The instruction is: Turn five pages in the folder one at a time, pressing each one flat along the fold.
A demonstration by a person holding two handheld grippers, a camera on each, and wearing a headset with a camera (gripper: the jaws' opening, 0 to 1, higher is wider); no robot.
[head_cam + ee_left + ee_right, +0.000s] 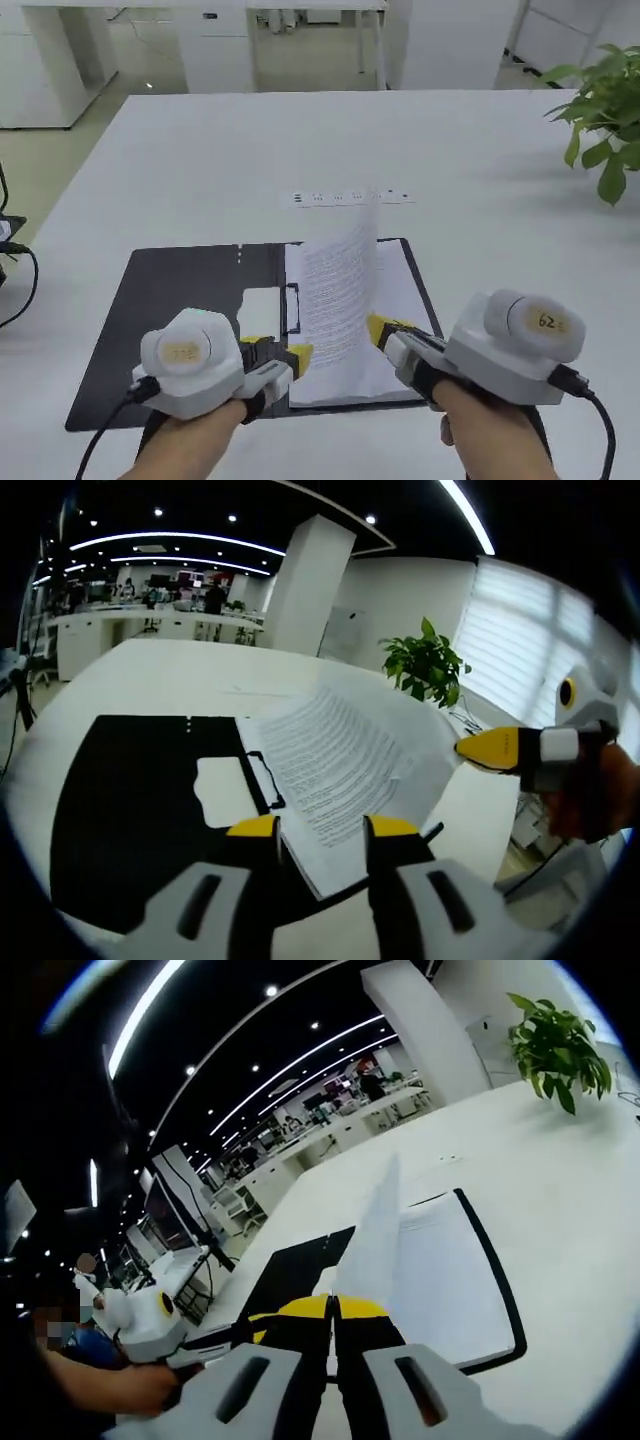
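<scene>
**Turning 1 page, caught halfway**

Working on a white table [480, 180], with the black folder [170, 300] lying open across the lower centre of the head view. Holding 1 printed page [340, 290] upright over the fold at centre frame, neither down on the right-hand stack nor over on the left half. Pinching that page's lower edge with the right gripper [385, 332] at lower right, jaws closed tight on the paper. Hovering the left gripper [323, 830] at lower left, jaws apart on nothing, just above the folder's near edge. Judging this turn as about half done, with the lay-down and the press along the fold not yet made. Reading the left half as bare black apart from a small white slip [262, 312], so probably counting this as 1 of 5.
</scene>
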